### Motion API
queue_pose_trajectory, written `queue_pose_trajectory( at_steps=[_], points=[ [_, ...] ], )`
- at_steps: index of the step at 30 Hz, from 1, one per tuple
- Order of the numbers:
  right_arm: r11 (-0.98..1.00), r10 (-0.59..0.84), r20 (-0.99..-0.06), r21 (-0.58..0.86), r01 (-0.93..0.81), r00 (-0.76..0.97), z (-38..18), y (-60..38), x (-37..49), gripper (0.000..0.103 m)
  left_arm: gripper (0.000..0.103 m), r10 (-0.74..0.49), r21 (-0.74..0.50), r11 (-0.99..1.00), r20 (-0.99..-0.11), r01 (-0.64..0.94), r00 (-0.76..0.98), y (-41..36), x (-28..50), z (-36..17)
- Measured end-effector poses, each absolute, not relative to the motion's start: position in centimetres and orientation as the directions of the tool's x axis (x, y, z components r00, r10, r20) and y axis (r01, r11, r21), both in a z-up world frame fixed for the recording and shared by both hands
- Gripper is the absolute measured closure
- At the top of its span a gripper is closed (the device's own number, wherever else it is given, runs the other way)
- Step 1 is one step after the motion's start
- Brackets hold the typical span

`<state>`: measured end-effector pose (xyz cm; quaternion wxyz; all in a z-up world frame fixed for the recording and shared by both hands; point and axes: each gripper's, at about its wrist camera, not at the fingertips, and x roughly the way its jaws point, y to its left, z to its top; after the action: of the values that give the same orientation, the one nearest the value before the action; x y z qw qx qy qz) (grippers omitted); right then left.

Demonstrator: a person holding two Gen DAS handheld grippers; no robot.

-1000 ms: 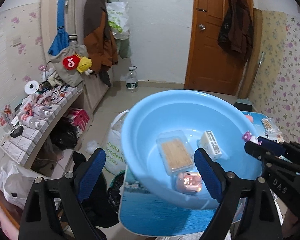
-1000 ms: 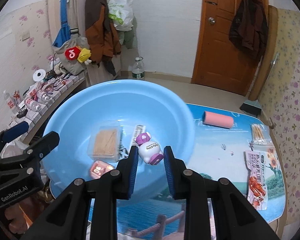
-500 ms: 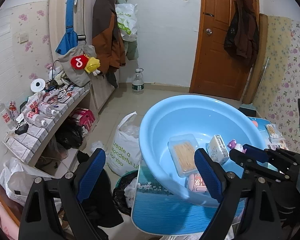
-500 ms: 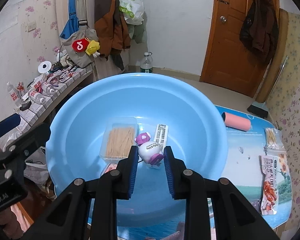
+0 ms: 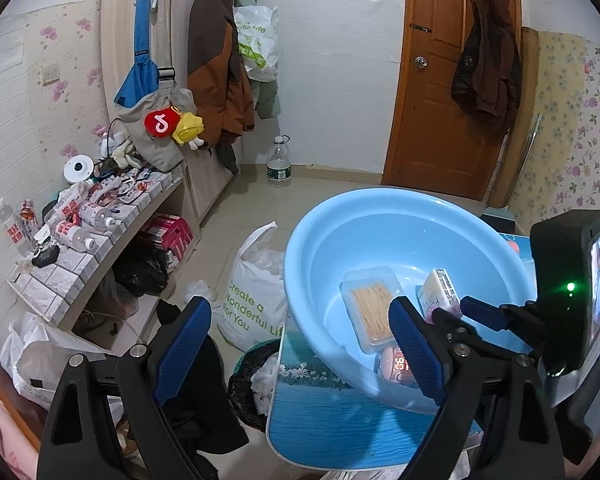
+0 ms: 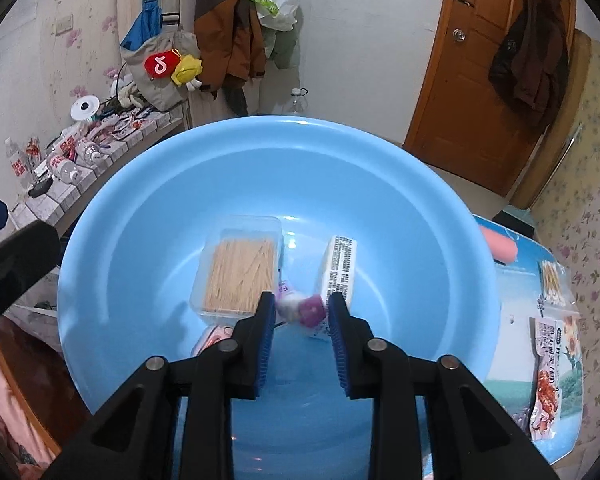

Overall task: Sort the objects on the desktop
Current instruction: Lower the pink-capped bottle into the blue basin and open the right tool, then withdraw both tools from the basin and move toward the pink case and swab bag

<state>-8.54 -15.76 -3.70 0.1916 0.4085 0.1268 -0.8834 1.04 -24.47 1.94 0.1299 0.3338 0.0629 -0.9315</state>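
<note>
Over a round light-blue plastic basin [image 6: 148,216], the right gripper [image 6: 301,308] is opening, a blurred white-and-purple toy figure [image 6: 300,309] loose between its fingers, beside a clear toothpick box [image 6: 240,276]. The left gripper [image 5: 300,334] hangs wide and empty, left of the basin.

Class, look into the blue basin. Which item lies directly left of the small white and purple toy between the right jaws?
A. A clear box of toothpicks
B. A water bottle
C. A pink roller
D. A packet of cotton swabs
A: in the right wrist view the clear toothpick box lies on the floor of the blue basin, just left of the toy.
</note>
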Motion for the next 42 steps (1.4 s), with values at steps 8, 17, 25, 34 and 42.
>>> queue_pose_trajectory(
  at_steps=[8, 17, 25, 34, 42],
  points=[
    [-0.896, -0.24, -0.751, -0.071, 0.437, -0.615, -3.4, -15.9, -8.7, 0.035, 0.013, -0.201, -0.028, -0.959, -0.634, 0.282, -0.747, -24.6, 1.0, 2.0],
    [-0.892, -0.242, -0.747, -0.079, 0.444, -0.62, -3.1, -15.9, -8.4, 0.035, 0.013, -0.206, -0.021, -0.96, -0.628, 0.28, -0.751, -24.5, 1.1, 2.3],
    [-0.89, -0.26, -0.725, -0.076, 0.45, -0.638, -1.8, -15.5, -7.2, 0.035, 0.013, -0.207, -0.011, -0.962, -0.624, 0.273, -0.754, -23.8, 1.0, 2.7],
    [-0.905, -0.279, -0.701, -0.037, 0.424, -0.656, 0.4, -12.0, -5.8, 0.035, 0.013, -0.205, 0.004, -0.966, -0.621, 0.259, -0.757, -22.5, 1.2, 3.1],
    [-0.917, -0.296, -0.686, 0.008, 0.4, -0.665, 2.0, -8.4, -4.4, 0.035, 0.013, -0.193, 0.011, -0.972, -0.61, 0.235, -0.769, -20.3, 1.5, 3.8]
  ],
)
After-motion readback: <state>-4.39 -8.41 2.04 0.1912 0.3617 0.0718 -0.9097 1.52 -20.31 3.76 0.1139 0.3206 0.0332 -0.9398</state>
